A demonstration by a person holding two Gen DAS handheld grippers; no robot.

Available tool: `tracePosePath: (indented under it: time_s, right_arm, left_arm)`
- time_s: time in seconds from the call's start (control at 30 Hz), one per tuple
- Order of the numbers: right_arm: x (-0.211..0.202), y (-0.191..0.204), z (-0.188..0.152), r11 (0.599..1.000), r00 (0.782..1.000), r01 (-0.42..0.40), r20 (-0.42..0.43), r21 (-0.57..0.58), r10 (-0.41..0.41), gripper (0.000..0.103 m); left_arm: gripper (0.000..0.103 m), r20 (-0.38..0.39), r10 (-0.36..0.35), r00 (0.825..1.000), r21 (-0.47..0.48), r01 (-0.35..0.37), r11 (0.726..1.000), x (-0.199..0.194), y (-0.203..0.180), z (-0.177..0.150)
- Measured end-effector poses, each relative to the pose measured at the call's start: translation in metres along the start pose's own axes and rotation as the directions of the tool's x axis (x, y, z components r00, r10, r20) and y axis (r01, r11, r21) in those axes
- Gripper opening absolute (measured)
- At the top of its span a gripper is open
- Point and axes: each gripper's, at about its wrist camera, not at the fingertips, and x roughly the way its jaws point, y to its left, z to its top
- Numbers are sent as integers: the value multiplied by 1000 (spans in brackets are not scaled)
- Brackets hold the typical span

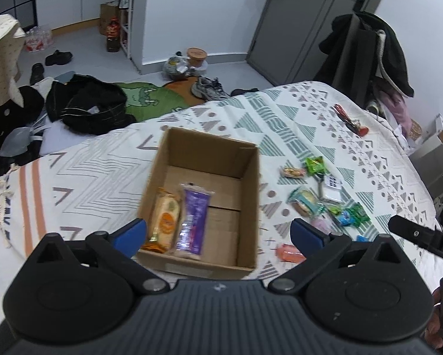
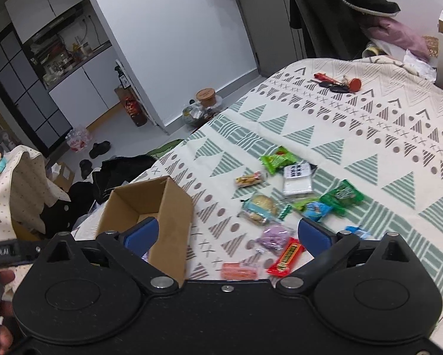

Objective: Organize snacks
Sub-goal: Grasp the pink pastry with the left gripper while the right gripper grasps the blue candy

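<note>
Both the left gripper [image 1: 218, 233] and the right gripper [image 2: 227, 233] are wide open and empty, so a careless grab among the crowded snacks [image 2: 283, 207] could pinch two packets, or push the light box [image 1: 203, 195].

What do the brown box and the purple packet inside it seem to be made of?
Box: corrugated cardboard, matte brown, with folded flaps on its floor. Purple packet: probably plastic film, glossy, with highlights and crimped ends.

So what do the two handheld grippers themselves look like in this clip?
Both match: the left gripper and right gripper have black bodies with round pivot housings, silver pivot bolts and blue-padded fingers. The left body is ribbed. A black bar in each view carries partly cut-off white lettering.
</note>
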Motion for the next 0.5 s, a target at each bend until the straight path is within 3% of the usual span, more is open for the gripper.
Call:
tracePosePath:
  time_s: [0.27,0.5]
  right_arm:
    - [-6,-34,-6,999,1000,29,2,27,-29,103]
    - [-5,-63,-14,996,999,32,-26,78,-30,103]
  left_arm:
    - [103,-11,-38,999,44,39,998,10,-35,-4]
    - [102,-45,-27,999,62,30,998,23,-59,-9]
